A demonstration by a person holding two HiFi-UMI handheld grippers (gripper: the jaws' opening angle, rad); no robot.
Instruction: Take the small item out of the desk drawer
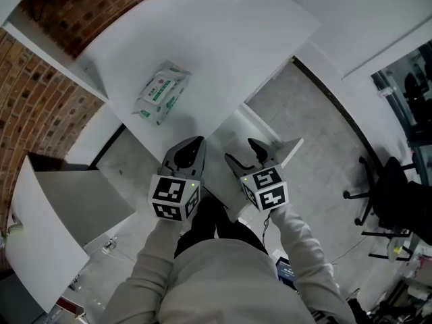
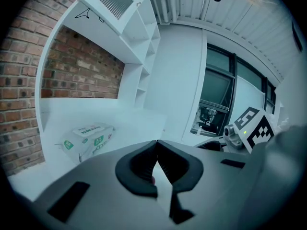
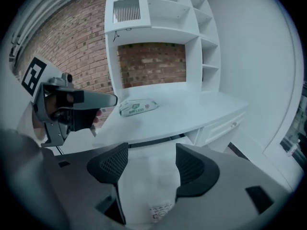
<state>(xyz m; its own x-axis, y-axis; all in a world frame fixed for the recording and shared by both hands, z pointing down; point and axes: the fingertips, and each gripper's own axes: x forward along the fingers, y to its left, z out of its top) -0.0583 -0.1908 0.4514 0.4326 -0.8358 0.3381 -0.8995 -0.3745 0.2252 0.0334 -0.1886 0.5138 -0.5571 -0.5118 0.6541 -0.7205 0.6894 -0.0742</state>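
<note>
Packet [image 3: 148,186] label print illegibly small

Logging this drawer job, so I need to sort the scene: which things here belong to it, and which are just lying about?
Belong to the job: white packet between the jaws of the right gripper; desk.
Lying about: wipes pack on the desk; office chair; left gripper, jaws together.

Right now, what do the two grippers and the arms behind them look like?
They match. The left gripper and right gripper have grey bodies ending in black curved fingers, and the pads are finely ribbed. Each gripper carries a white cube with black square markers and a small green light. The sleeves are loose, light grey sweatshirt fabric.
</note>
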